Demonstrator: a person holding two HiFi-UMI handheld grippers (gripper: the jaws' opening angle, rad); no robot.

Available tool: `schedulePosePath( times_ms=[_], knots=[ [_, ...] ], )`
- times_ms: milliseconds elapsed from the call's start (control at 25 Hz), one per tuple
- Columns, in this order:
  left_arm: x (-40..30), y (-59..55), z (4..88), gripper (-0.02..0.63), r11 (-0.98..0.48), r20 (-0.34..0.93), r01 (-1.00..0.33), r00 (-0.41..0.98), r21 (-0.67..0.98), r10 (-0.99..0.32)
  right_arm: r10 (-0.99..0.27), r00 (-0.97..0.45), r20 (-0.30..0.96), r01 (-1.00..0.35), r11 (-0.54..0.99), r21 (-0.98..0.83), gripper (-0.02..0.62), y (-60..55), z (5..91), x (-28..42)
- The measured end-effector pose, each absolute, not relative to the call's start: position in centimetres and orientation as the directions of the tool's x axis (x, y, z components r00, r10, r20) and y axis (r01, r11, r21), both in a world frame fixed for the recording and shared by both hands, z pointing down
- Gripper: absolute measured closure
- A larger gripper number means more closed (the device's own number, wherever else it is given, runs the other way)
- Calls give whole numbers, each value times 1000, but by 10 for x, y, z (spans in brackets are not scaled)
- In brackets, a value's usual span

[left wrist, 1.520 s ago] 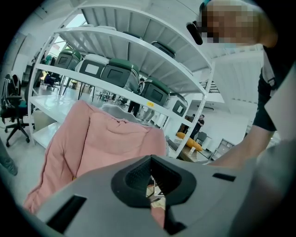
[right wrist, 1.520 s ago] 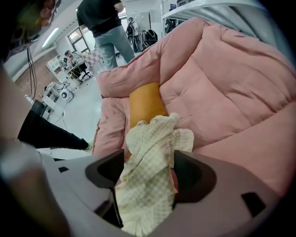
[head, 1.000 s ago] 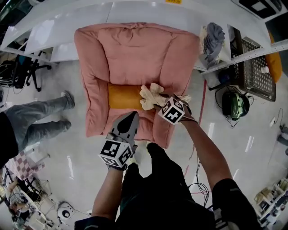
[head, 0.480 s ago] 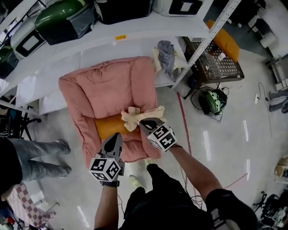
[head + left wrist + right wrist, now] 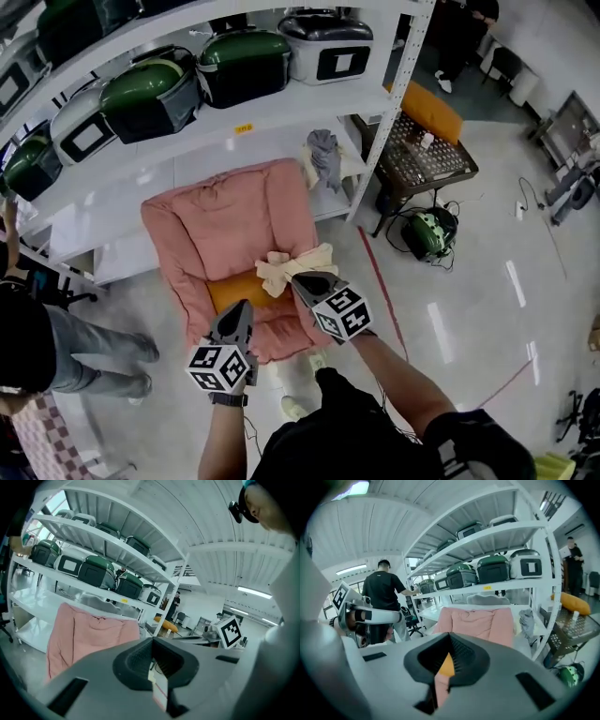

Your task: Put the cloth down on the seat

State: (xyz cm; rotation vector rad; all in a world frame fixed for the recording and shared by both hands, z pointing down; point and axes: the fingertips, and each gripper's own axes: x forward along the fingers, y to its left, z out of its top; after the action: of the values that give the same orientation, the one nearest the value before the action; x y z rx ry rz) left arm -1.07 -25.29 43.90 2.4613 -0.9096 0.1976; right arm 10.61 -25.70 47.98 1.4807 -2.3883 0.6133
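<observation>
A cream cloth [image 5: 294,264] lies crumpled on the orange seat [image 5: 232,292] of the pink padded chair [image 5: 230,220], draped toward its right arm. My right gripper [image 5: 303,279] hovers just in front of the cloth's near edge, shut, with nothing between its jaws. My left gripper [image 5: 240,311] is over the chair's front edge, also shut and empty. The right gripper [image 5: 449,638] view looks at the chair [image 5: 476,623] past meeting jaws. In the left gripper [image 5: 152,641] view the chair [image 5: 89,630] stands at the left.
White shelving [image 5: 281,98] behind the chair carries green-and-black cases [image 5: 155,94] and a grey rag [image 5: 323,150]. A wire-mesh cart [image 5: 422,155] with an orange cushion [image 5: 433,111] stands at the right, a green helmet [image 5: 427,232] on the floor below. A person [image 5: 52,347] stands at the left.
The right gripper has drawn back from the cloth and its jaws have come together. The cloth stays on the seat. The head view has lifted and now takes in the shelves.
</observation>
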Motion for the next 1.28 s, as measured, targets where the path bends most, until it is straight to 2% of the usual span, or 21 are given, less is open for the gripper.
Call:
schedulePosePath(
  times_ms=[400,1280],
  knots=[
    [-49,-207,372,601,-696,238,-627,778,349,-581,-880,-395,266,-917,358,-178,591,-204,383,83],
    [-117,-180,252,601,-673,67,-709,697,210,-714,-926,-377,32,-923,373,-92,591,-155,254,70]
  ],
)
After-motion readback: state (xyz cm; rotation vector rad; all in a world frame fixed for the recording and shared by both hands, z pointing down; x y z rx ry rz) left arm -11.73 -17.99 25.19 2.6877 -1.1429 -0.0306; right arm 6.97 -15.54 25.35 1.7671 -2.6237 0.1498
